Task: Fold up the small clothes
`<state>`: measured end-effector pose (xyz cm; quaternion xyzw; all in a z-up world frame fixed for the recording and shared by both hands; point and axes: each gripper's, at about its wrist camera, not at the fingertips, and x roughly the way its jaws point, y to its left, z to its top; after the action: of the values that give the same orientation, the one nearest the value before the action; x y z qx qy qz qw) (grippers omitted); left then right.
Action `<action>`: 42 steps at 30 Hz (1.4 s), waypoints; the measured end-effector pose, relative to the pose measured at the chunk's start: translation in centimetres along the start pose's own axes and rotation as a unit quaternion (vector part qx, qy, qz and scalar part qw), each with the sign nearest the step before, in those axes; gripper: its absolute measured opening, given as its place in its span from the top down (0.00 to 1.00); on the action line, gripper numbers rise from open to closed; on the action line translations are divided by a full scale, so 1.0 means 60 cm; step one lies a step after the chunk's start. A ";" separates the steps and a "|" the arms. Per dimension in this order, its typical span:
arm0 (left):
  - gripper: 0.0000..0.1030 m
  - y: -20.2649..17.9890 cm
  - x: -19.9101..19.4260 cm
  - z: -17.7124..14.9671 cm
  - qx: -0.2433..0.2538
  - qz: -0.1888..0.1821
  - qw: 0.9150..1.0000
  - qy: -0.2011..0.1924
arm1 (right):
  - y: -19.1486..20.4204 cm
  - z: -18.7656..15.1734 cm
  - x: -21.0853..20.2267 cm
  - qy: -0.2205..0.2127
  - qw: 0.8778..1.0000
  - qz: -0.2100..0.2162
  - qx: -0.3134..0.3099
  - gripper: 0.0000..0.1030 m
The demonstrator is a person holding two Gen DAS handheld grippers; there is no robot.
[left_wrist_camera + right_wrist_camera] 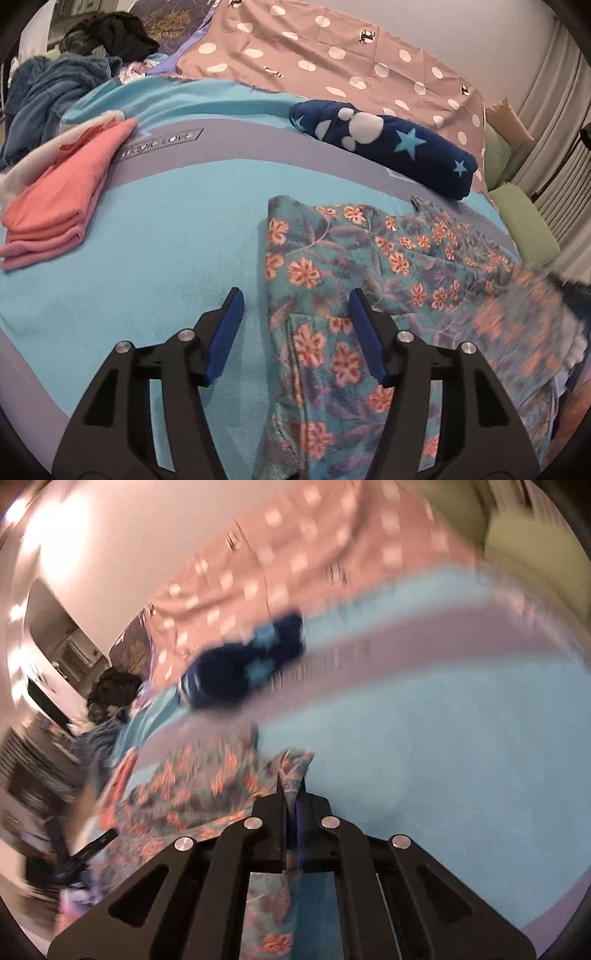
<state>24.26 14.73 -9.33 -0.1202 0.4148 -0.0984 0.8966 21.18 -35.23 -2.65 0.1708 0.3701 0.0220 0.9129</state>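
While pinching a corner of the floral garment [207, 786] in the right gripper [293, 775], clamped tight on the cloth, clearly mid-fold on this piece. Floral garment spread on the turquoise blanket [159, 240], just this side of the navy star fleece [391, 147]. Left gripper [295, 314] standing wide, empty, straddling the garment's left edge, not touching it yet. Next up, probably: close left on that edge, then carry both over together. Pink folded stack [62, 195] well to the fleece's left, done already.
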 end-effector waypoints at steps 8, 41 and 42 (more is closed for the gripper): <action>0.42 -0.002 -0.010 -0.006 0.000 0.011 1.000 -0.009 | -0.043 -0.040 0.086 0.073 0.997 -0.028 0.005 0.88; 0.95 -0.242 0.202 0.130 0.132 -0.053 0.985 0.097 | 0.117 0.077 0.270 0.212 0.973 0.084 -0.019 0.95; 0.95 -0.245 0.202 0.130 0.134 -0.058 0.985 0.089 | 0.125 0.077 0.266 0.203 0.976 0.078 -0.031 0.96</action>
<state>36.84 -1.58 -8.81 -0.0131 0.4686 -0.2150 0.8568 36.55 -26.89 -7.80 0.1625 0.5322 0.1388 0.8192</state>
